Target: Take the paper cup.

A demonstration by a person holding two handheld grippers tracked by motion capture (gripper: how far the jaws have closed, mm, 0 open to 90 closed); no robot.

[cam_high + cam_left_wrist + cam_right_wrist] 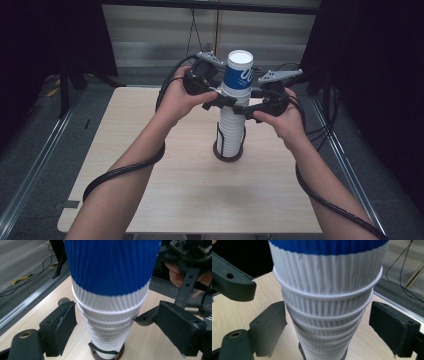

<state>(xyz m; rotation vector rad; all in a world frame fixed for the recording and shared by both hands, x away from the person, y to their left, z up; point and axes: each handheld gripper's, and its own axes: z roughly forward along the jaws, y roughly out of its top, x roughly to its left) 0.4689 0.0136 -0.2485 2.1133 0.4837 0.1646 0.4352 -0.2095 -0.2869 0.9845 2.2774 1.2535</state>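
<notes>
A tall stack of white ribbed paper cups [230,135] stands upright in a dark wire holder [228,154] at the middle of the table. Its top cup [238,75] has a blue band. My left gripper [223,100] comes in from the left, and its pads [65,325] press the stack [107,322] just below the blue cup [112,265]. My right gripper [245,111] comes in from the right a little lower. Its pads [274,325] sit tight against the white cups [327,322]. The left gripper's jaw [234,287] shows at the upper left of the right gripper view.
The light wooden table [150,190] has bare room all around the holder. Cables [125,170] trail from both grippers over the table's edges. Grey floor with metal rails [35,170] runs along both sides, and dark curtains hang at left and right.
</notes>
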